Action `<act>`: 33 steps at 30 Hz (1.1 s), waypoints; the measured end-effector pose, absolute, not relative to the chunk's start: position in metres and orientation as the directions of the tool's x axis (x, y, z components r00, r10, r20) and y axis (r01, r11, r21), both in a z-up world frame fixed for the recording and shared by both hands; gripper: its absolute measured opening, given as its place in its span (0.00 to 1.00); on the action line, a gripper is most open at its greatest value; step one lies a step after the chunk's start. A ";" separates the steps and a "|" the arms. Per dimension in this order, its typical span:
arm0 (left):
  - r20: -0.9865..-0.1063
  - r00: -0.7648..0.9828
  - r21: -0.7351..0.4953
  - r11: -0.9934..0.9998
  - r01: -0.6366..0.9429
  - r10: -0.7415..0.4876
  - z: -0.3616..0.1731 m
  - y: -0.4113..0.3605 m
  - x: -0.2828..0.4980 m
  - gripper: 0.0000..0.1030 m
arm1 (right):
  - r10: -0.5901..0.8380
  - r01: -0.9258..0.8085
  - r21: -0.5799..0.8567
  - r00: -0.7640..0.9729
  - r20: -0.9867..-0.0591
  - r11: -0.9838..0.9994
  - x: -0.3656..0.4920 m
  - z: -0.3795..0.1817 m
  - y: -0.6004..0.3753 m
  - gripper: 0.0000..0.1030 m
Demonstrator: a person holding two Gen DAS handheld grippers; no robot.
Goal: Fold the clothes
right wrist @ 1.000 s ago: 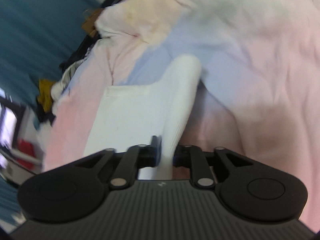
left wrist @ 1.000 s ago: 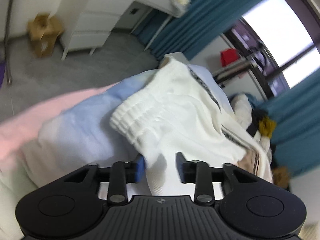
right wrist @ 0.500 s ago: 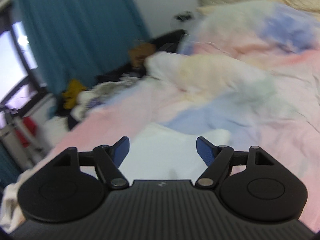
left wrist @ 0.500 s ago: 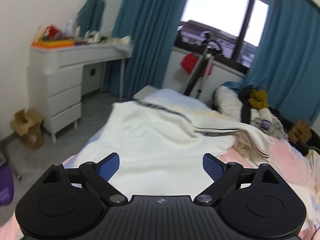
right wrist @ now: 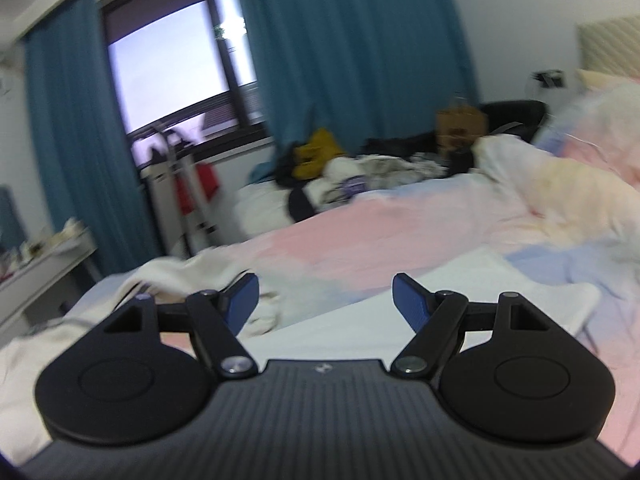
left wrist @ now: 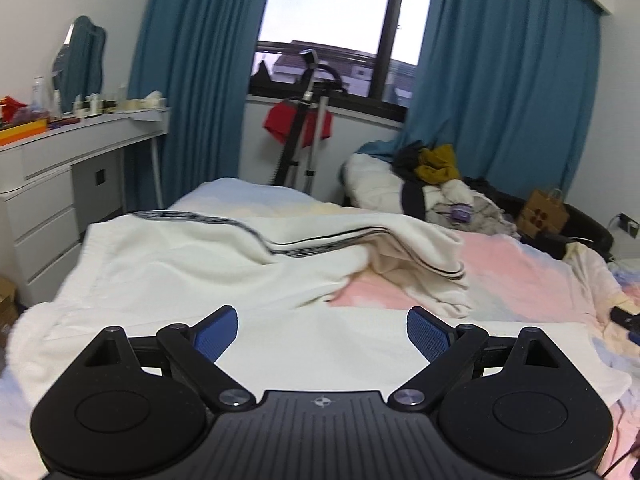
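Both tongs, left (left wrist: 320, 330) and right (right wrist: 325, 300), gape empty above flat white folded garment (left wrist: 360, 356); rumpled cream black-striped garment (left wrist: 224, 256) beyond it unfolded.

A garment (left wrist: 224, 264) lies on the bed (left wrist: 520, 280), with the dresser (left wrist: 44, 184) left and the clothes pile (left wrist: 436, 184) behind.

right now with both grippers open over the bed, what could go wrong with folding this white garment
The white garment lies flat near the bed's edge, so a careless pull could drag it off. The cream striped garment is bunched right behind it; the left gripper might pinch both layers together. The right gripper view is blurred, so its aim at the white cloth edge may be off.
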State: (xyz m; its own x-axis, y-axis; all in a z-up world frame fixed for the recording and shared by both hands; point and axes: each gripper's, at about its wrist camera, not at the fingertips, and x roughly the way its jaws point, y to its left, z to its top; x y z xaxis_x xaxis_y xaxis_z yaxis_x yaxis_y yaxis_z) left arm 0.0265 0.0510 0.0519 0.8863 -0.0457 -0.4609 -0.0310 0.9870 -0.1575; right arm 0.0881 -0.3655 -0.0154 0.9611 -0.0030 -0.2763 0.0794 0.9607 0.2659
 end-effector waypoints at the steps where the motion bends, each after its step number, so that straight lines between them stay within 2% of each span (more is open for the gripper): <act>1: -0.460 0.886 -0.157 0.987 -0.019 -0.056 0.049 0.046 0.031 0.91 | 0.019 0.055 0.258 0.961 -0.276 0.964 0.089 -0.016 -0.359 0.74; 8: -0.463 0.881 -0.115 0.992 0.047 -0.096 0.031 0.018 0.070 0.91 | 0.078 -0.004 0.248 0.953 -0.292 0.969 0.094 -0.021 -0.341 0.73; 14: -0.460 0.877 -0.143 0.986 0.083 -0.140 0.007 0.013 0.107 0.91 | 0.098 -0.019 0.256 0.949 -0.301 0.967 0.093 -0.024 -0.338 0.73; 18: -0.471 0.873 -0.166 0.984 0.056 -0.129 -0.012 0.025 0.123 0.91 | 0.148 -0.061 0.259 0.932 -0.329 0.964 0.108 -0.027 -0.329 0.73; 22: -0.484 0.865 -0.230 0.973 0.017 -0.129 -0.024 0.046 0.132 0.91 | 0.201 -0.118 0.225 0.897 -0.393 0.967 0.149 -0.031 -0.306 0.73; 26: -0.496 0.859 -0.227 0.974 0.014 -0.128 -0.033 0.057 0.149 0.91 | 0.229 -0.160 0.187 0.863 -0.451 0.969 0.212 -0.043 -0.273 0.73; 29: -0.508 0.855 -0.219 0.976 -0.005 -0.109 -0.046 0.067 0.162 0.91 | 0.196 -0.173 0.093 0.855 -0.480 0.981 0.259 -0.061 -0.245 0.72; 33: -0.554 0.830 -0.208 0.976 -0.066 -0.062 -0.065 0.080 0.178 0.91 | 0.109 -0.076 0.082 0.824 -0.557 0.994 0.319 -0.096 -0.236 0.72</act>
